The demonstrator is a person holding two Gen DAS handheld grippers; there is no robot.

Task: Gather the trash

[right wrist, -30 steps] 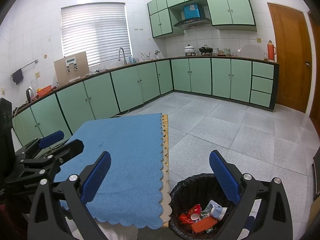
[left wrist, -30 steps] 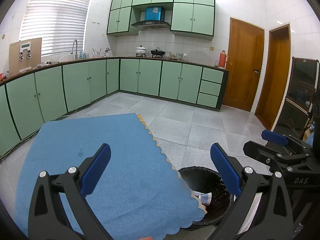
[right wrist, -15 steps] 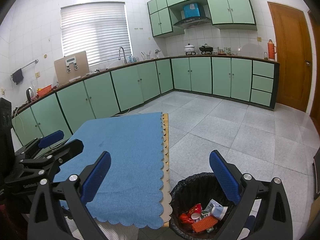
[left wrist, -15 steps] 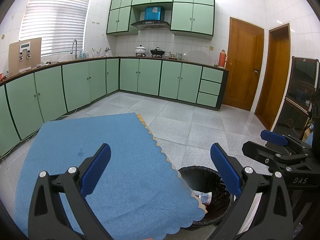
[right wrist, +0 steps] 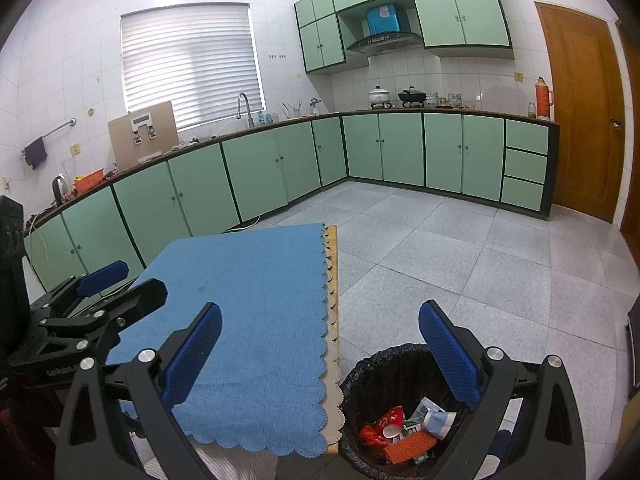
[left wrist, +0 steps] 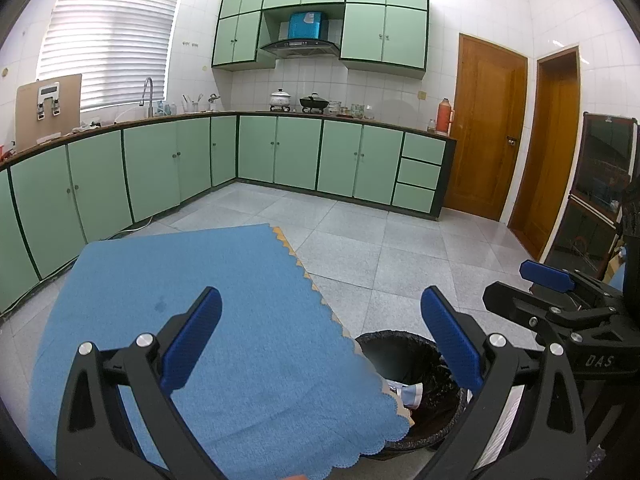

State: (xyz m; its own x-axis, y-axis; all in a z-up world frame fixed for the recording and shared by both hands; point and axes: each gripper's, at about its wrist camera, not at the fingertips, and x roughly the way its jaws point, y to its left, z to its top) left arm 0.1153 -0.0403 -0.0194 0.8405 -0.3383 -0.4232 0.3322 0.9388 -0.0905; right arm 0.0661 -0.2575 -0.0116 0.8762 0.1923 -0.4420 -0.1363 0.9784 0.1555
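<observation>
Over the last second we see almost no change: both views match the earlier frames, apart from the right gripper (left wrist: pixel 560 284) sitting a touch lower in the left wrist view. We judge the collecting done or nearly so, with both tools idling. The left gripper (left wrist: pixel 320 340) has its fingers spread wide and empty above the blue cloth (left wrist: pixel 200 320); the right gripper (right wrist: pixel 320 352) is likewise spread and carries nothing, its right finger over the black-lined bin (right wrist: pixel 360 372). The trash (right wrist: pixel 404 432), red, orange and white wrappers, lies inside that bin, just beside the table's near right corner. No litter shows on the cloth. Hidden: the near table edge behind the gripper frames, and most of the bin's interior from the left view, where only a white scrap (left wrist: pixel 408 394) shows.
</observation>
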